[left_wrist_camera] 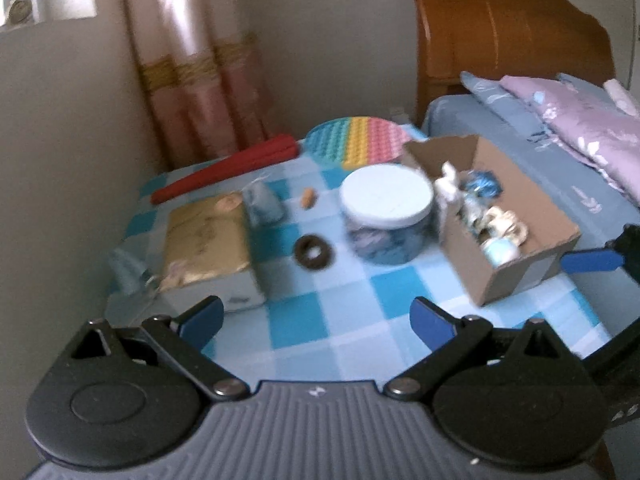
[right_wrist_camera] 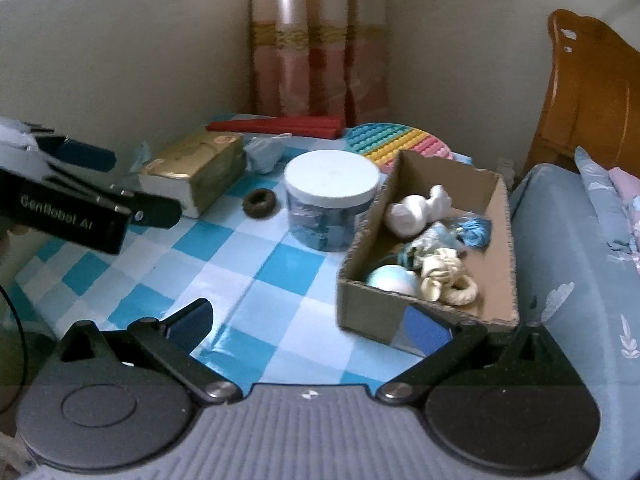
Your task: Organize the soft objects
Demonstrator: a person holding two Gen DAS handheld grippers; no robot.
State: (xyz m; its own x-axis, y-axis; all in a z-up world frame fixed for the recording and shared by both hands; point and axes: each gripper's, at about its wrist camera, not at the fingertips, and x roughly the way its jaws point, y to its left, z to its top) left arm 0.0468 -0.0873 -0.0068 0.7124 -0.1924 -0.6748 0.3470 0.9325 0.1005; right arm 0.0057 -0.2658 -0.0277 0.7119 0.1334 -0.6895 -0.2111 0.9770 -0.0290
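Observation:
A cardboard box (right_wrist_camera: 496, 236) (left_wrist_camera: 532, 204) on the checked table holds several soft toys: a white plush (right_wrist_camera: 416, 210), a blue yarn ball (right_wrist_camera: 476, 228), a cream knotted rope (right_wrist_camera: 438, 272) and a pale blue ball (right_wrist_camera: 392, 278). A dark brown ring (left_wrist_camera: 314, 252) (right_wrist_camera: 260, 202) and a small orange piece (left_wrist_camera: 309, 198) lie loose on the cloth. A crumpled pale blue soft item (left_wrist_camera: 262, 202) (right_wrist_camera: 264, 152) lies by the gold box. My left gripper (left_wrist_camera: 318, 320) is open and empty above the table's front. My right gripper (right_wrist_camera: 308, 326) is open and empty beside the box.
A clear jar with a white lid (left_wrist_camera: 386, 216) (right_wrist_camera: 332, 204) stands mid-table. A gold box (left_wrist_camera: 204, 240), a red folded fan (left_wrist_camera: 228, 172) and a rainbow pop mat (left_wrist_camera: 360, 140) lie behind. A bed (right_wrist_camera: 580, 260) with pillows borders the right side.

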